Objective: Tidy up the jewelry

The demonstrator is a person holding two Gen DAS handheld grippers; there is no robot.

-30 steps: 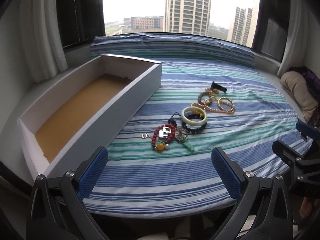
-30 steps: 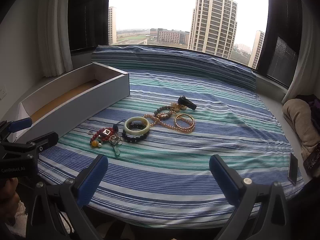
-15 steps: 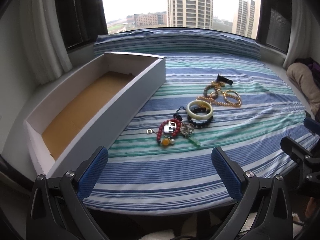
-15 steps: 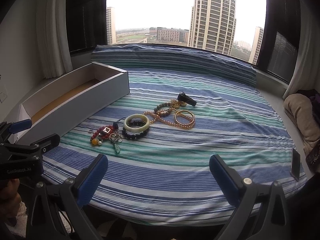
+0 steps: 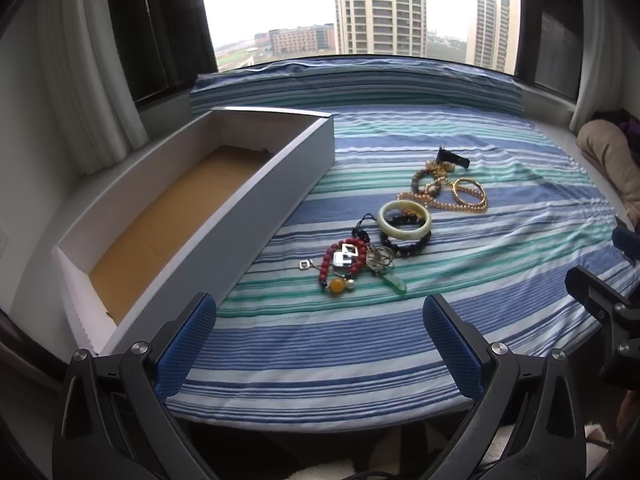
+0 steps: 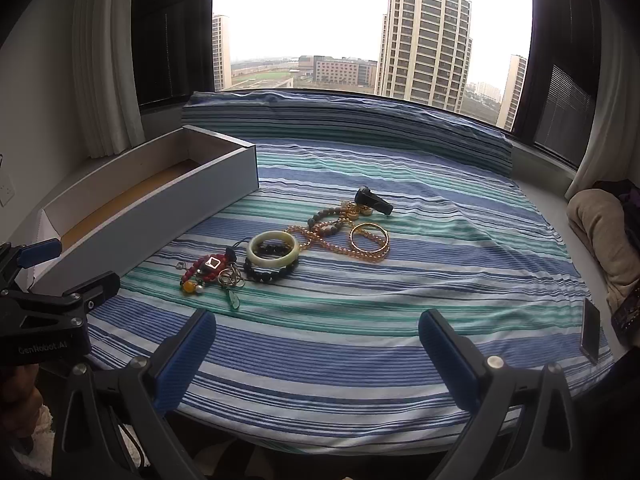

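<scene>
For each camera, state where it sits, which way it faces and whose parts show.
Left wrist: behind the open left gripper, facing the striped bedspread, jewelry pile and window; the right gripper shows at the right edge.
Right wrist: behind the open right gripper, same heading; the left gripper and a hand show at the left.
Shared: long open box, jade bangle.

My left camera looks from the near edge of the striped bedspread (image 5: 320, 340) toward the window (image 5: 360, 8), close beside the box (image 5: 200, 200). My right one faces likewise, further right; both share the jewelry pile (image 6: 280, 256).
</scene>
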